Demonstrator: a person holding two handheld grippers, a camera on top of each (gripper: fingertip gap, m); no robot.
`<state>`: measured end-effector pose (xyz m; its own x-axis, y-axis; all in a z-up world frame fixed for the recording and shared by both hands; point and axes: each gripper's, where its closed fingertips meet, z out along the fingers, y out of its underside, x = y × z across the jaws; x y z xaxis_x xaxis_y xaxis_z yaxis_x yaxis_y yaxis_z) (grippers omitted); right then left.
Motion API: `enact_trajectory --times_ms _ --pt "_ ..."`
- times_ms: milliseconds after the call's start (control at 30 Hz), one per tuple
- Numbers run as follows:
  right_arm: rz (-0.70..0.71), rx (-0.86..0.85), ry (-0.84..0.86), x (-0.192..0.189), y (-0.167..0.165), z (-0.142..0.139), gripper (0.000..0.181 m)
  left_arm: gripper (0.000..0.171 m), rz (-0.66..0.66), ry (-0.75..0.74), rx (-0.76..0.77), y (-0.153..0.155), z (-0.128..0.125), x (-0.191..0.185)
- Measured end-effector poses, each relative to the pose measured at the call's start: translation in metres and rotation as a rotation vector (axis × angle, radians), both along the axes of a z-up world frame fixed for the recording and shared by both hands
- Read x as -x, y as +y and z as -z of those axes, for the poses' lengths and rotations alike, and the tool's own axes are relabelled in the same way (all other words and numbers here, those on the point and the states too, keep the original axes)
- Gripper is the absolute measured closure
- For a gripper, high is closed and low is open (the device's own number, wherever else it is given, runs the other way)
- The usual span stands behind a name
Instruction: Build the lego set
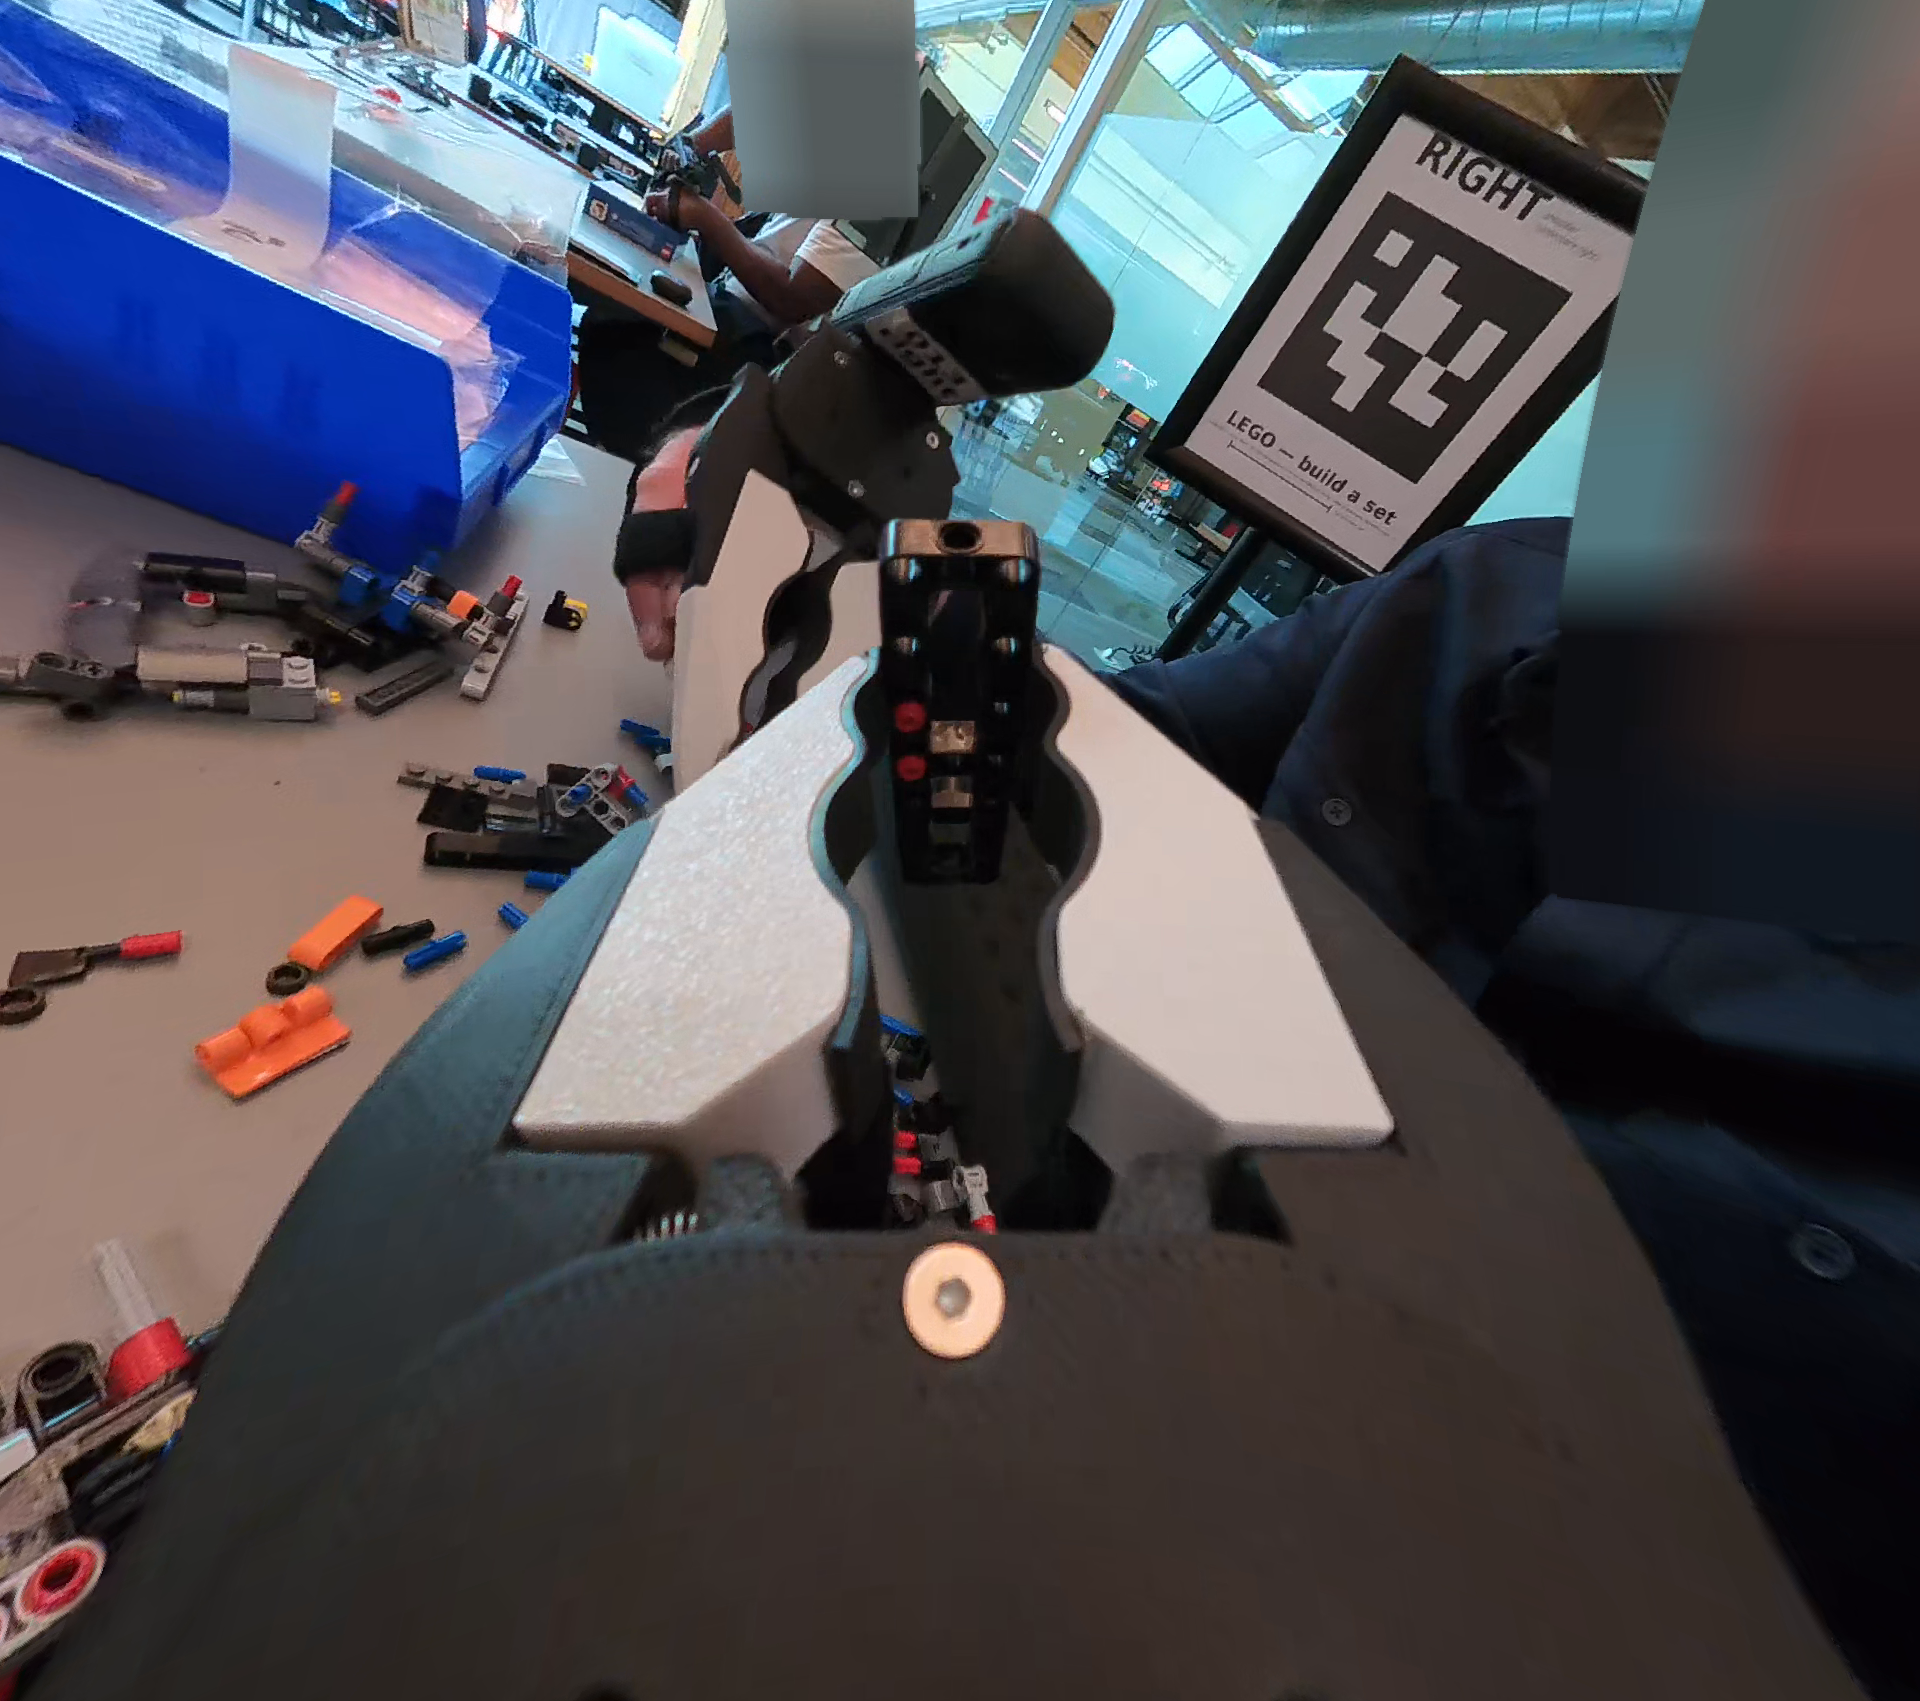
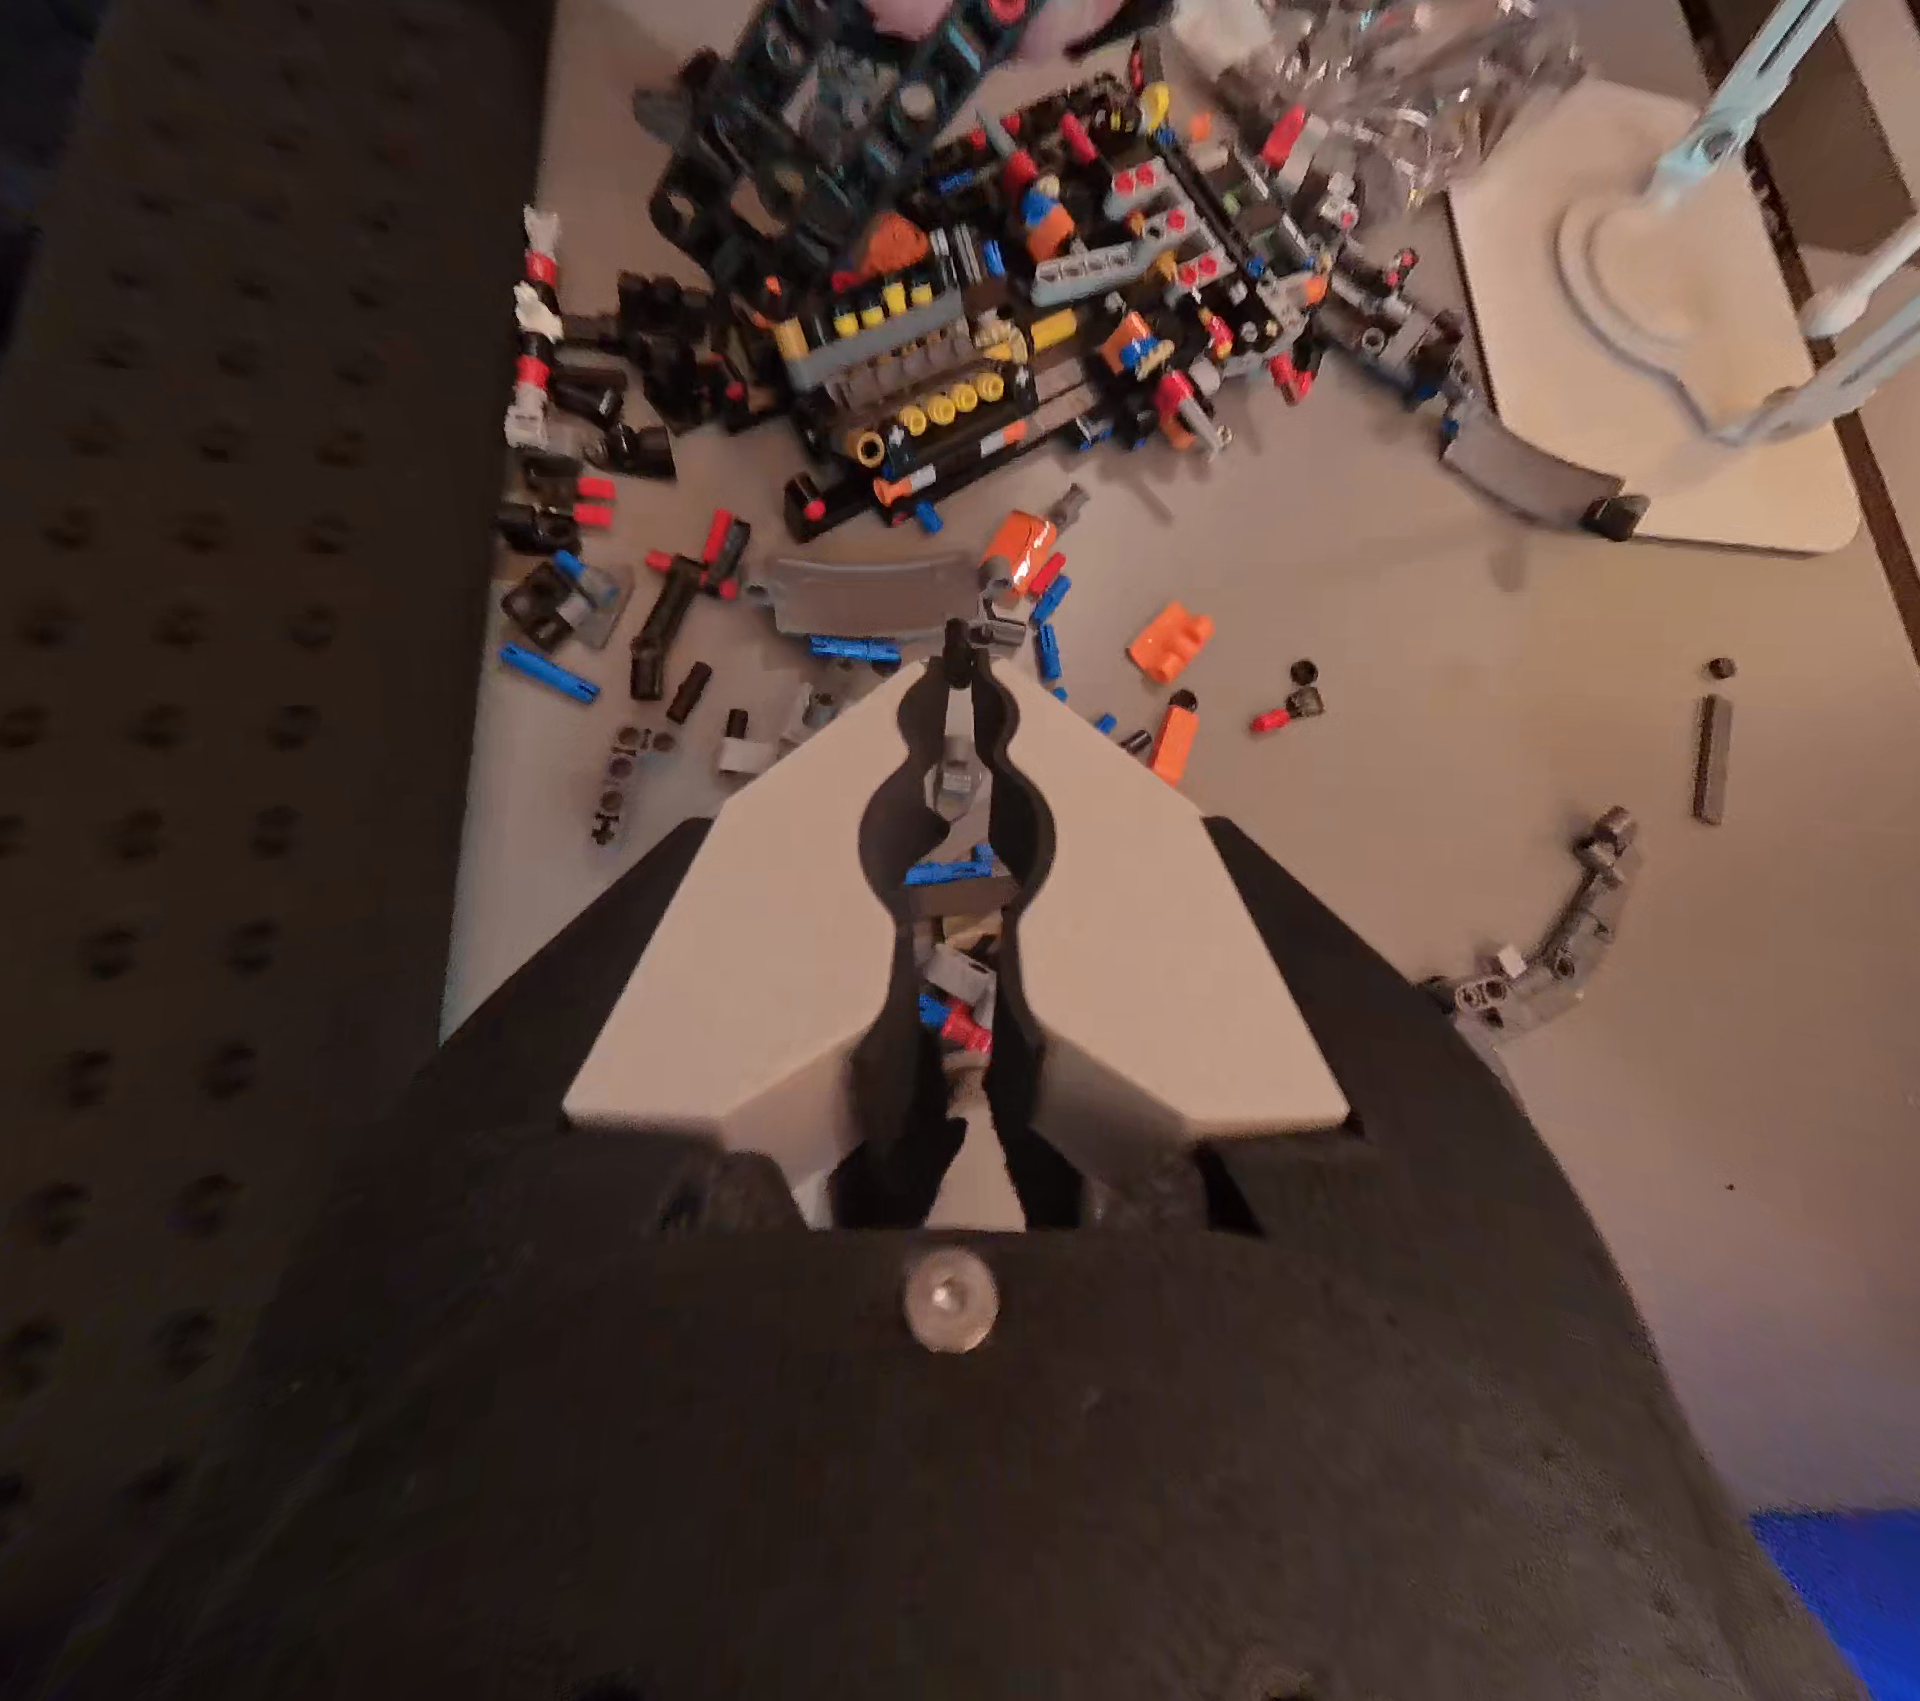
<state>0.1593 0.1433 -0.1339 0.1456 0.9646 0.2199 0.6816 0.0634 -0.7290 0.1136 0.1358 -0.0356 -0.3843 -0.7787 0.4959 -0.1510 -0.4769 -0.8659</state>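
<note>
left gripper (image 1: 956, 778) up off the grey table (image 1: 260, 841), its white fingers (image 1: 727, 903) clamped on a black beam frame (image 1: 956, 716) dotted with red pins and held upright in the air. right gripper (image 2: 961, 675) looks down at the table, tips pinched together on a small black pin (image 2: 954, 649). below it, the big half-built lego model (image 2: 1039, 311) sits mid-table, ringed by loose pieces (blue pins, red pins, an orange panel (image 2: 1169, 638)). a clear plastic bag (image 2: 1382, 20) and a white lamp base (image 2: 1642, 290) lie just behind the model. room: open workshop, a blue bin (image 1: 208, 321) at the table's far edge, a framed marker sign (image 1: 1413, 321) standing to the right, glass partitions, exposed ducts and timber overhead, a seated person (image 1: 769, 259) at a desk beyond.
</note>
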Motion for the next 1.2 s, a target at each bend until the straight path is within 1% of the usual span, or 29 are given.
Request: enact_trajectory --times_ms 100,200,300,400,467,633,700,800,933,1000,1067,1133,1200 --pt "0.013 0.018 -0.034 -0.001 0.002 0.009 0.176 0.149 0.011 0.013 0.005 -0.001 0.005 -0.003" --pt "0.025 0.027 -0.018 0.001 0.003 0.006 0.165 0.149 -0.005 -0.004 0.004 0.002 0.003 -0.004" --pt "0.029 -0.024 0.052 0.003 0.005 -0.011 0.166 0.149 -0.025 -0.028 0.001 0.004 0.0 -0.004" --pt "-0.028 -0.06 0.185 0.014 -0.004 -0.036 0.162 0.149 -0.055 -0.034 -0.012 0.007 0.0 -0.008" --pt "-0.039 -0.056 0.23 0.021 -0.007 -0.042 0.156 0.149 -0.091 -0.037 -0.038 0.01 0.0 -0.011" --pt "-0.074 0.054 0.304 0.032 -0.014 -0.045 0.149 0.149 -0.159 -0.003 -0.169 0.009 0.003 -0.018" --pt "-0.073 0.1 0.333 0.034 -0.015 -0.046 0.15 0.149 -0.183 -0.004 -0.208 0.009 0.001 -0.02" --pt "-0.049 0.115 0.307 0.034 -0.011 -0.039 0.154 0.149 -0.245 0.003 -0.251 0.013 -0.001 -0.02" --pt "-0.018 0.141 0.316 0.039 -0.007 -0.037 0.138 0.149 -0.332 0.029 -0.271 0.022 -0.003 -0.022" --pt "0.013 0.136 0.321 0.04 -0.001 -0.037 0.141 0.149 -0.391 0.054 -0.292 0.026 -0.002 -0.025" --pt "0.03 0.162 0.324 0.042 0.001 -0.035 0.139 0.149 -0.428 0.076 -0.298 0.028 0.0 -0.028" --pt "0.076 0.171 0.307 0.043 0.007 -0.031 0.152 0.149 -0.455 0.108 -0.306 0.029 0.004 -0.033" --pt "0.092 0.159 0.292 0.042 0.011 -0.028 0.156 0.149 -0.483 0.117 -0.32 0.03 0.005 -0.036"
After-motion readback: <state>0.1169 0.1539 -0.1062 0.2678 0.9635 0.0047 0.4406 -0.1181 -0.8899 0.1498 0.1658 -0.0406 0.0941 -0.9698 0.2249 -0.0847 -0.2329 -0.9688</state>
